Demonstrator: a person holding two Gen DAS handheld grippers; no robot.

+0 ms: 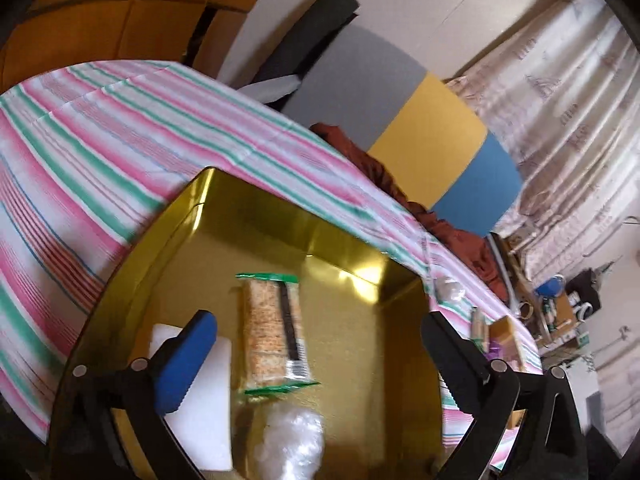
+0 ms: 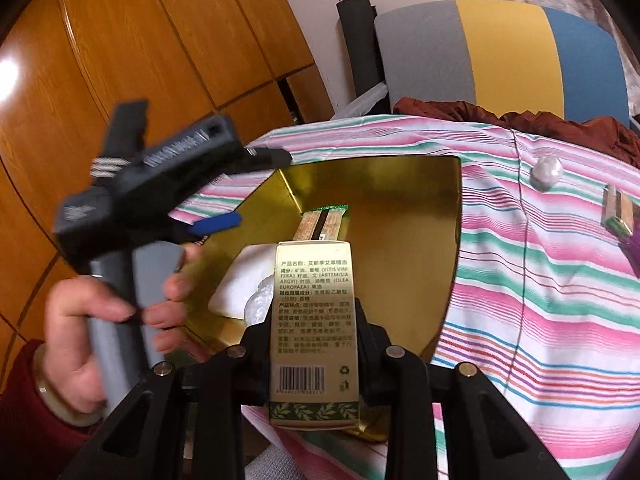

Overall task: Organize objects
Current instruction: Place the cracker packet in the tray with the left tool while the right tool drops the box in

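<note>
A gold tin box [image 1: 340, 240] [image 2: 400, 208] stands open on the striped tablecloth. In it lie a cracker packet [image 1: 274, 328] [image 2: 324, 226], a white block [image 1: 208, 412] [image 2: 244, 280] and a crinkled clear bag [image 1: 292, 440] [image 2: 260, 304]. My left gripper [image 1: 316, 352] is open and empty above the tin; it also shows in the right wrist view [image 2: 224, 188]. My right gripper [image 2: 316, 316] is shut on a tan printed carton [image 2: 314, 332], held over the tin's near edge.
On the cloth right of the tin lie a small pearly ball [image 2: 546, 170] [image 1: 450, 288], a small wrapped packet [image 2: 618, 210] and a purple item [image 2: 634, 248]. A brown garment [image 2: 520, 120] and a grey-yellow-blue chair [image 2: 500, 56] are behind the table; wooden cupboards [image 2: 140, 40] stand left.
</note>
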